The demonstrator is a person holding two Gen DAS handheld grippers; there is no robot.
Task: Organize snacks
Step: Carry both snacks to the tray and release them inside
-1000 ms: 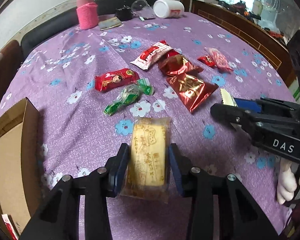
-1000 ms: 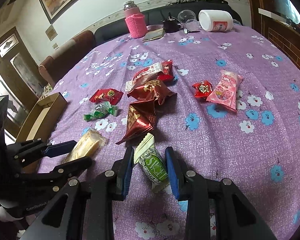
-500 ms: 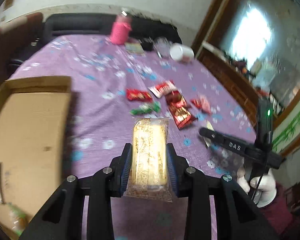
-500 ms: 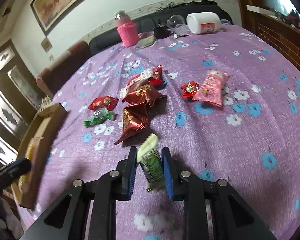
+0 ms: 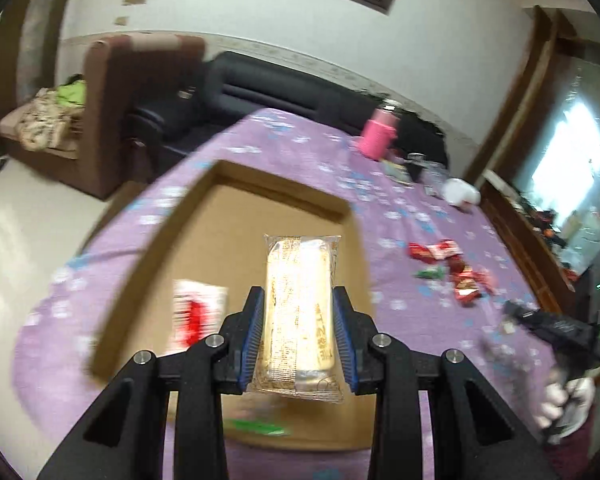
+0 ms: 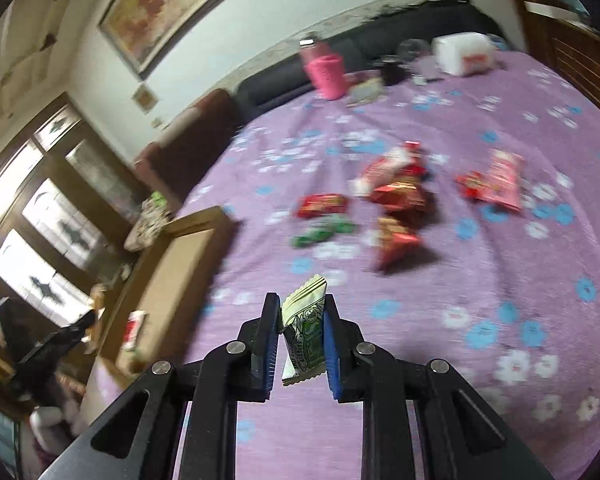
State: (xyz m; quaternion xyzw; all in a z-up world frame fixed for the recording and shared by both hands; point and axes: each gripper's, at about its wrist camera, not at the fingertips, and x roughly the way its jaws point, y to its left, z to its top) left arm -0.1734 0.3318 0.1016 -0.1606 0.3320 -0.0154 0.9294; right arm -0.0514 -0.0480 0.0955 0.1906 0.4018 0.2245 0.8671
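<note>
Left hand-held gripper [image 5: 299, 336] clenched on a yellow cake packet [image 5: 300, 308], blue pads pressed to its two long sides. Packet's long axis runs straight ahead along the fingers, far sealed end pointing away from the camera; it hangs above the open cardboard box [image 5: 260, 200]. Brown print runs lengthwise down the wrapper, not legible. Inside the box lie a red-and-white packet [image 5: 196, 312] and a green wrapper [image 5: 256, 426], both blurred, no text readable.

Right hand-held gripper [image 6: 302, 338] grasping a green-and-white sachet [image 6: 305, 336], clear of the tabletop [image 6: 500, 300]. Sachet's long axis points forward and slightly up, serrated end leading. Round green emblem on its face; lettering too small to read.

Loose red snack packets [image 6: 398, 196] and a pink packet [image 6: 500, 180] lie mid-tabletop on the purple flowered cloth, labels smeared by motion. Pink bottle [image 6: 326, 68] and white tub [image 6: 462, 54] stand at the far edge; tub's red label unreadable.
</note>
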